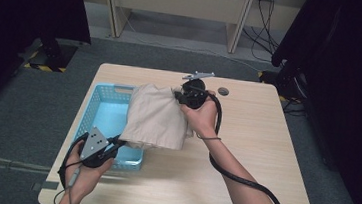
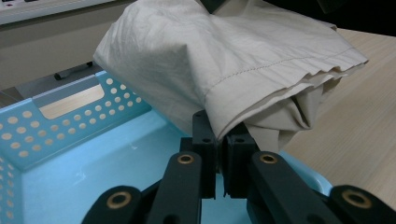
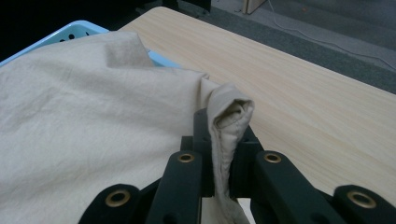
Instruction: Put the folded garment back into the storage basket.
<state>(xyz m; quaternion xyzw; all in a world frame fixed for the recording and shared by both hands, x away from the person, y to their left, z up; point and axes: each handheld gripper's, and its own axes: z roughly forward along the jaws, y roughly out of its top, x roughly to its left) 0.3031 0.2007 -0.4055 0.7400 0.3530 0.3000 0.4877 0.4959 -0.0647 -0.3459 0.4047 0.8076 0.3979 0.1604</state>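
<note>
From up top, I had the beige cloth [image 1: 156, 117] stretched over the blue basket [image 1: 99, 106] and the table [image 1: 244, 153]. My left gripper [image 1: 115, 142] sat low by the near corner, and the right gripper [image 1: 178, 96] reached out at the far edge. Left gripper view: jaws clamped on the cloth's [image 2: 224, 60] hem above the basket [image 2: 70, 140]. Right gripper view: jaws pinched a folded bit of cloth [image 3: 93, 135] tight.

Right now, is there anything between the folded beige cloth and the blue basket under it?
Nothing visible. The folded beige cloth hangs from both claws, left claw and right claw, partly over the blue basket, whose visible floor is bare.
</note>
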